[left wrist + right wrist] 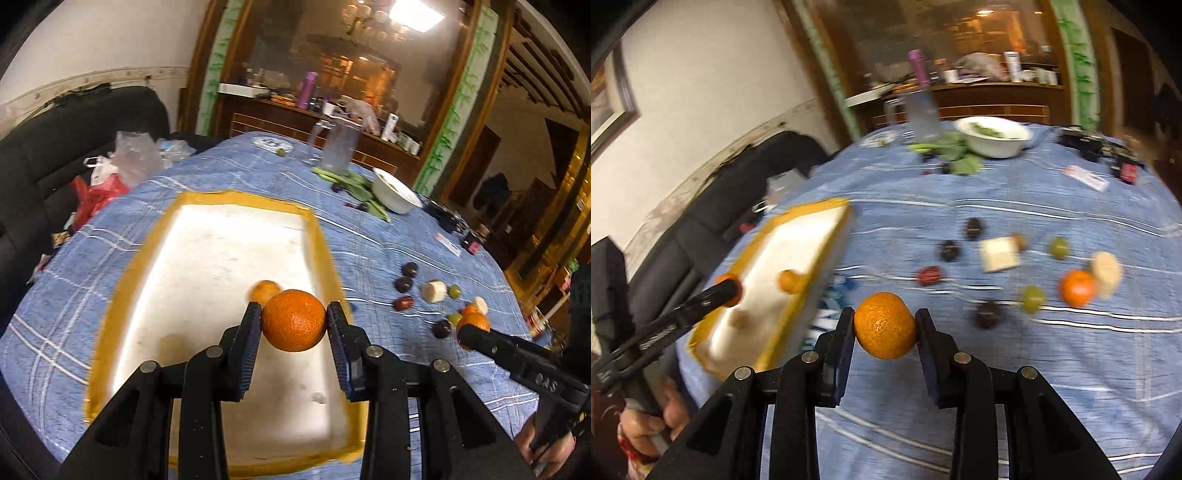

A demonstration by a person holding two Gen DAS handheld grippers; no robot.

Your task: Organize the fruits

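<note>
While its blue ribbed jaws clamp a round, pebbly-skinned orange (294, 319), the left gripper (294, 321) holds it above the white foam tray (207, 258) with tan taped rim, where a smaller orange fruit (264, 291) lies. Jaws of the right gripper (885, 326) squeeze a second dimpled orange (885, 325) over the blue striped tabletop (1071, 369). Dark plums (987, 314), green grapes (1032, 298) and pale banana chunks (999, 254) lie scattered nearby, blurred.
</note>
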